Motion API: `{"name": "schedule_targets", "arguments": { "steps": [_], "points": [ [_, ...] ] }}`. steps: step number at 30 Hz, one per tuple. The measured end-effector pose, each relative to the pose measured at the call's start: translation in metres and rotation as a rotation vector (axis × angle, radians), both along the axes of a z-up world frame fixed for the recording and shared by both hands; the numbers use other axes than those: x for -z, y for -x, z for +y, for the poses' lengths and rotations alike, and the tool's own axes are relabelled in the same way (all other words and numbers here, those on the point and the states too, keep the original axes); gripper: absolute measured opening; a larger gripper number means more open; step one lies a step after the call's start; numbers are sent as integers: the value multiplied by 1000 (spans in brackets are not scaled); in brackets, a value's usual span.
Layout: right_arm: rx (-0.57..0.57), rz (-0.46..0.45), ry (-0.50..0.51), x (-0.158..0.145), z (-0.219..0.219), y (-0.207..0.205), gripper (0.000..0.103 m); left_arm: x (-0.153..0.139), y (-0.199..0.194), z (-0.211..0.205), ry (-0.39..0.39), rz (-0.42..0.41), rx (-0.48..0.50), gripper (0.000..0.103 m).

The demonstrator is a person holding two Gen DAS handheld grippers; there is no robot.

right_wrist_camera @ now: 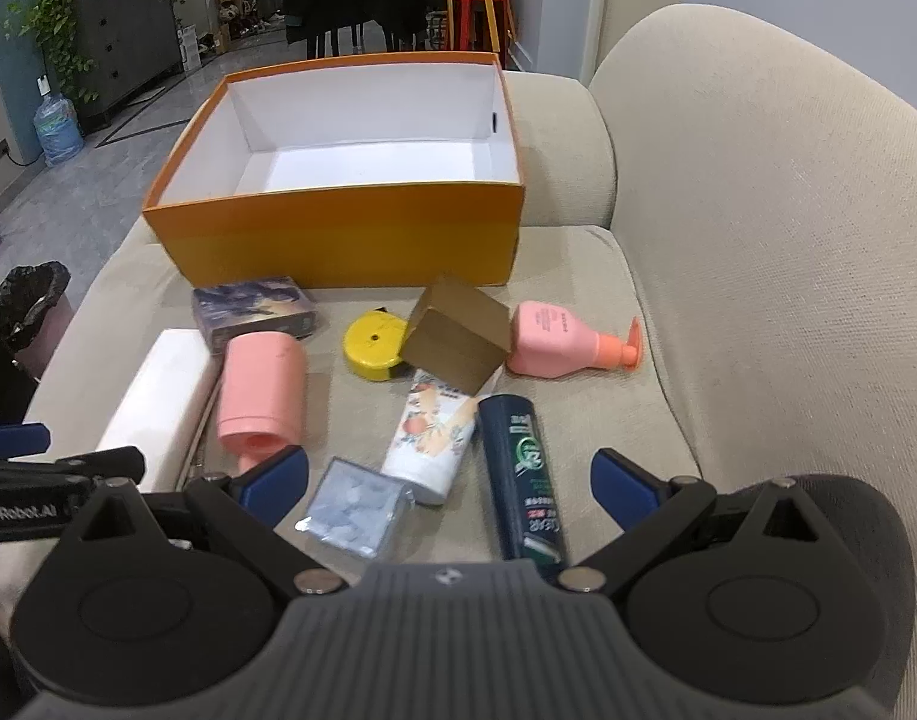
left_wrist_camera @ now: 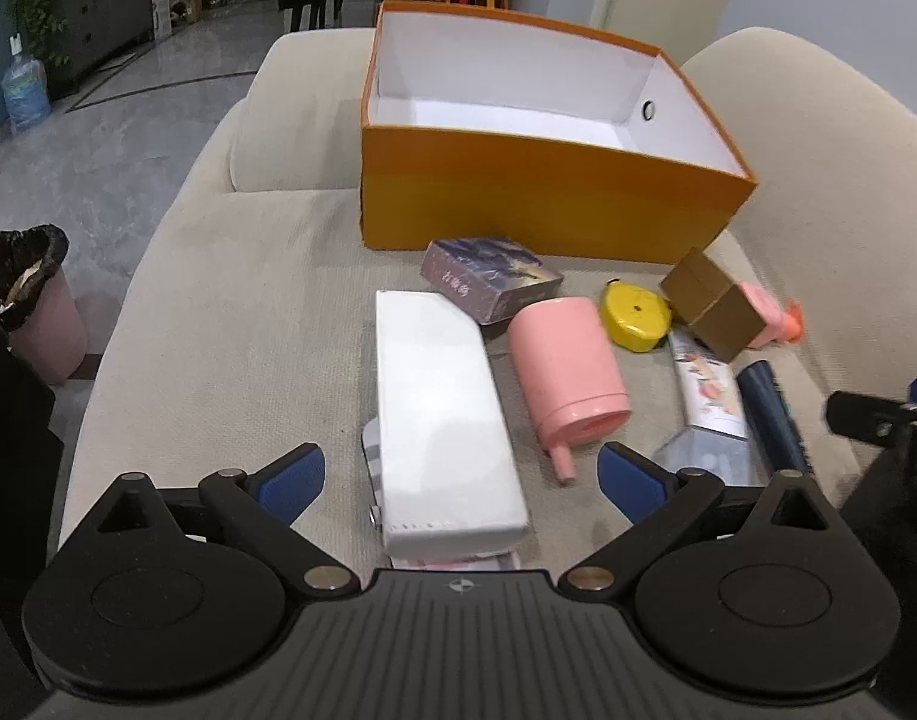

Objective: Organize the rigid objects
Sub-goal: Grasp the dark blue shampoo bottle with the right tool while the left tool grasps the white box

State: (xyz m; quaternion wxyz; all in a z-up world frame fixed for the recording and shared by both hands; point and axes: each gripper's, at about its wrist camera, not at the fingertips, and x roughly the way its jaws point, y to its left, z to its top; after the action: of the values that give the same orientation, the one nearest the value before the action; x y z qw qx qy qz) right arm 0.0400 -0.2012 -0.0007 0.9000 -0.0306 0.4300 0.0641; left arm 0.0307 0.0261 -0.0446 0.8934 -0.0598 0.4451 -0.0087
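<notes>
An open orange box [left_wrist_camera: 536,204] [right_wrist_camera: 350,228] with a white, empty inside stands at the back of the sofa seat. In front of it lie a white box [left_wrist_camera: 440,414] [right_wrist_camera: 158,402], a purple box [left_wrist_camera: 488,279] [right_wrist_camera: 254,306], a pink cup [left_wrist_camera: 566,366] [right_wrist_camera: 260,396], a yellow tape measure [left_wrist_camera: 635,315] [right_wrist_camera: 374,345], a brown box [left_wrist_camera: 707,303] [right_wrist_camera: 458,342], a pink pump bottle [right_wrist_camera: 560,342], a white tube [right_wrist_camera: 434,438], a dark blue bottle [right_wrist_camera: 524,474] and a clear packet [right_wrist_camera: 353,504]. My left gripper [left_wrist_camera: 461,480] is open over the white box. My right gripper [right_wrist_camera: 449,483] is open over the tube and bottle.
The beige sofa seat [left_wrist_camera: 218,324] has an armrest [right_wrist_camera: 560,138] behind the box and a backrest [right_wrist_camera: 770,240] on the right. A pink bin with a black liner [left_wrist_camera: 32,300] stands on the floor to the left.
</notes>
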Motion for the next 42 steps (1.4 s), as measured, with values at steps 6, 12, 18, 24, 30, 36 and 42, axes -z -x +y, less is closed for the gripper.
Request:
{"name": "schedule_targets", "arguments": {
  "steps": [6,12,18,24,30,36,42],
  "points": [
    [2,-39,55,11,-8,-11,99,13,-16,-1,-28,20,19,103],
    [25,21,18,25,-19,-26,99,23,-26,-6,-65,39,38,103],
    [80,191,20,42,-25,-51,99,31,-36,-2,-67,56,20,103],
    [-2,319,176,64,-9,-76,83,38,-43,-1,-87,71,29,103],
    [-70,355,262,81,5,-90,60,44,-47,-2,-83,70,59,103],
    [-102,393,255,95,9,-100,51,50,-53,-3,-80,83,84,90],
    [-103,393,235,97,7,-101,47,49,-51,3,-53,75,83,80]
  ]
}}
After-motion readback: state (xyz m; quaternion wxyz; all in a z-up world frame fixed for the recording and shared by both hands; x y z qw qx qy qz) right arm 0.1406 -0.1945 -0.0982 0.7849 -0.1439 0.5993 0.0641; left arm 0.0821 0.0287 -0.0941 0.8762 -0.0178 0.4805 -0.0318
